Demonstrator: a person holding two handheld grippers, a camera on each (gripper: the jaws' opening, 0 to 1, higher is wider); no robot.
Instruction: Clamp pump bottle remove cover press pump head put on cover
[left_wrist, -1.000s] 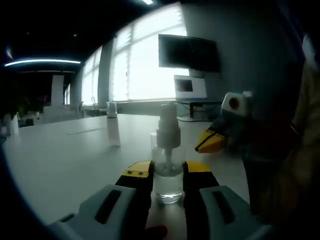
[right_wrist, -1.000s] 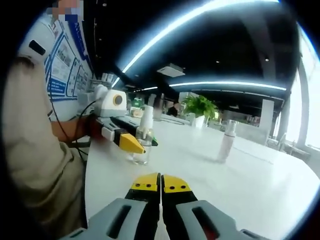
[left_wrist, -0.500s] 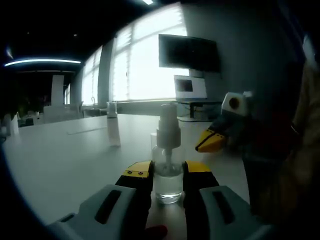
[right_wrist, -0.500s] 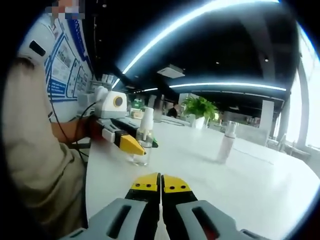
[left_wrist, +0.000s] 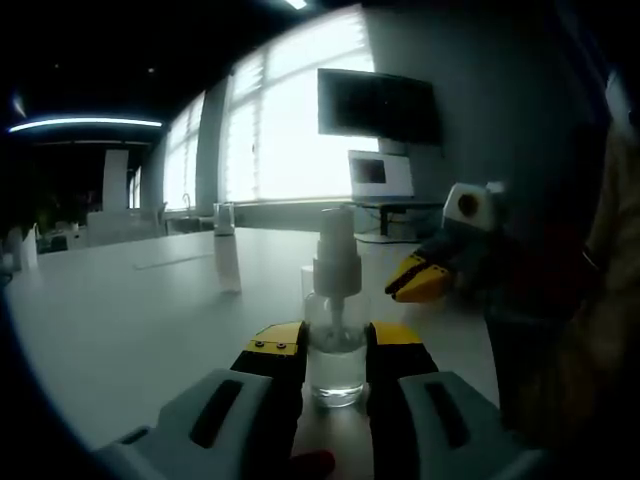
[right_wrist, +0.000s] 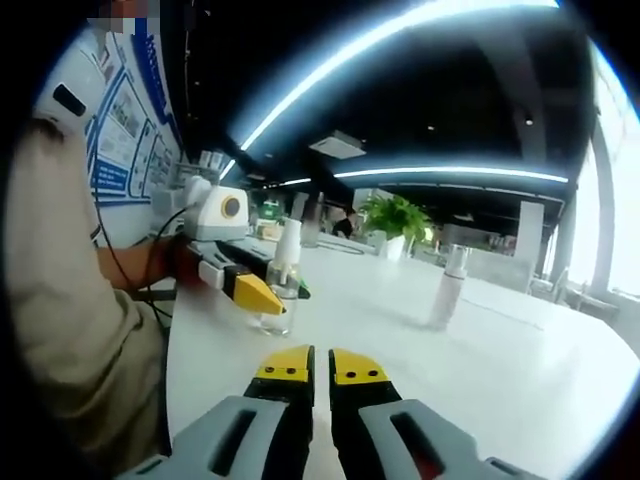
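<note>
Two claws were in play. My left claw (left_wrist: 335, 345) was clamped on the bottle (left_wrist: 336, 340), its yellow-tipped jaws pressed against the clear lower body on either side. The bottle stood upright on the white table (left_wrist: 120, 330), its white pump head (left_wrist: 337, 235) bare above the jaws. In the right gripper view the same bottle (right_wrist: 278, 290) showed far to my left, held by the left claw (right_wrist: 250, 293) with my sleeve (right_wrist: 70, 300) behind it.

My right claw (right_wrist: 320, 368) hung above the table (right_wrist: 480, 360), well apart from the bottle, its jaws a narrow slit apart with nothing between them. In the left gripper view the right claw (left_wrist: 418, 280) sat just to the right of the pump head, near it but not touching; from there I could not tell how its jaws stood.

One slim white container (left_wrist: 226, 255) stood upright farther back on the table, left of the bottle and well apart from it; it showed too in the right gripper view (right_wrist: 447, 288), off to the right. I could not tell whether it was the cover. Nothing lay between my right claw and the bottle.

Behind the table hung a dark screen (left_wrist: 378, 105) beside bright windows (left_wrist: 290, 130). A green plant (right_wrist: 398, 215) stood far across the room, under long ceiling lights (right_wrist: 450, 172).
</note>
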